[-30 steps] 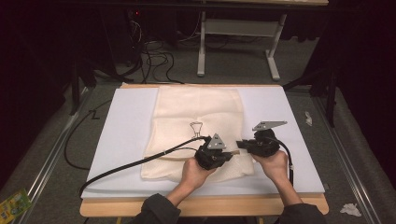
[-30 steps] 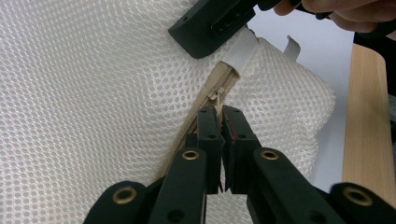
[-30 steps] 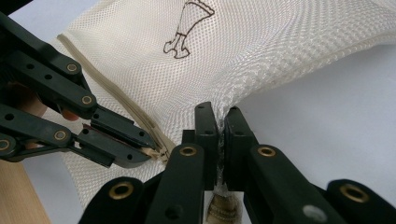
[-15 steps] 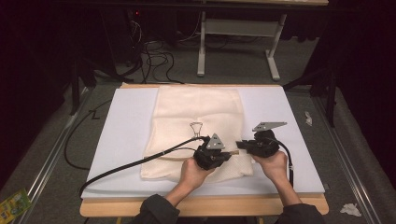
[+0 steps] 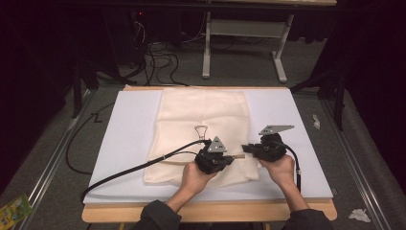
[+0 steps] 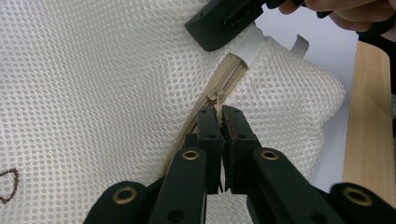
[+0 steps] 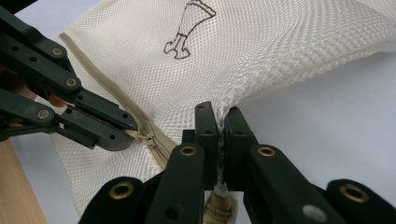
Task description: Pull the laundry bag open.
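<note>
Right now you are clamping the left hand-held gripper point(image 6: 221, 122) on the zipper pull point(image 6: 214, 99) of the mesh laundry bag point(image 5: 203, 120), which is lying flat on the white worktop point(image 5: 124, 139). Your right hand-held gripper point(image 7: 220, 122) is pinching the bag's mesh at the zipper's end, bracing it. The zipper is sitting close to that end, so most of its travel looks left to do.

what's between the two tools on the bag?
A short run of beige zipper on the mesh bag, from left tool to right tool; left gripper view.
</note>
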Motion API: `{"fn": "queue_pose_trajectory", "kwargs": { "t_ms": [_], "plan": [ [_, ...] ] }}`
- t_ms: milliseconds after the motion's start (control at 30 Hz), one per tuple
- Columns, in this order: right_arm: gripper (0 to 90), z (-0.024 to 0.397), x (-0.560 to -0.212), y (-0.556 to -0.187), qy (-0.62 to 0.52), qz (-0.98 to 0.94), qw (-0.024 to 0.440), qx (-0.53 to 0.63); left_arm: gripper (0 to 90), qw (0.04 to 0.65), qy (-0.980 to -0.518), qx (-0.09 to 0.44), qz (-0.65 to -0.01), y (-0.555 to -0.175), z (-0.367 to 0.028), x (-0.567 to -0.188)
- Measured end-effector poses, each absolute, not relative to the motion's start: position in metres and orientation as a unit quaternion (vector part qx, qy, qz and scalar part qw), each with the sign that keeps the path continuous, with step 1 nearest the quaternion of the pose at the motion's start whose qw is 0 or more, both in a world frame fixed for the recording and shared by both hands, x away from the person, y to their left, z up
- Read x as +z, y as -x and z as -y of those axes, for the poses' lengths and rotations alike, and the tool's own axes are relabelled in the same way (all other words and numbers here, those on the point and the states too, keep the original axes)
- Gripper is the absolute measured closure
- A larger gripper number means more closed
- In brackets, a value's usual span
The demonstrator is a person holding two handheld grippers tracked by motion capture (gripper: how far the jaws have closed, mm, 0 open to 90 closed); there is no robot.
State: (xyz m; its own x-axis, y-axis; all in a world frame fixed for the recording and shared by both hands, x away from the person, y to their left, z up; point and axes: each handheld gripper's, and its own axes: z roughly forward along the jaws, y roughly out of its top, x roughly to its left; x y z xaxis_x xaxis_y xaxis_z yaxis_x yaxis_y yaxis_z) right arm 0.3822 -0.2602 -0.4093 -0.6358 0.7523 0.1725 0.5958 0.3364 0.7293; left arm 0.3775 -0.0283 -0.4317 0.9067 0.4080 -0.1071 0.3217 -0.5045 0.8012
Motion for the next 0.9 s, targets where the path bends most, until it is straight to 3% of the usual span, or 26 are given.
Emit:
{"fn": "queue_pose_trajectory", "kwargs": {
  "t_ms": [900],
  "plan": [
    [88.4,0.262,-0.408,-0.381,-0.411,-0.813,0.101,0.4,87.1,0.451,-0.865,0.048,-0.215,-0.378,0.017,-0.432]
  ]
}}
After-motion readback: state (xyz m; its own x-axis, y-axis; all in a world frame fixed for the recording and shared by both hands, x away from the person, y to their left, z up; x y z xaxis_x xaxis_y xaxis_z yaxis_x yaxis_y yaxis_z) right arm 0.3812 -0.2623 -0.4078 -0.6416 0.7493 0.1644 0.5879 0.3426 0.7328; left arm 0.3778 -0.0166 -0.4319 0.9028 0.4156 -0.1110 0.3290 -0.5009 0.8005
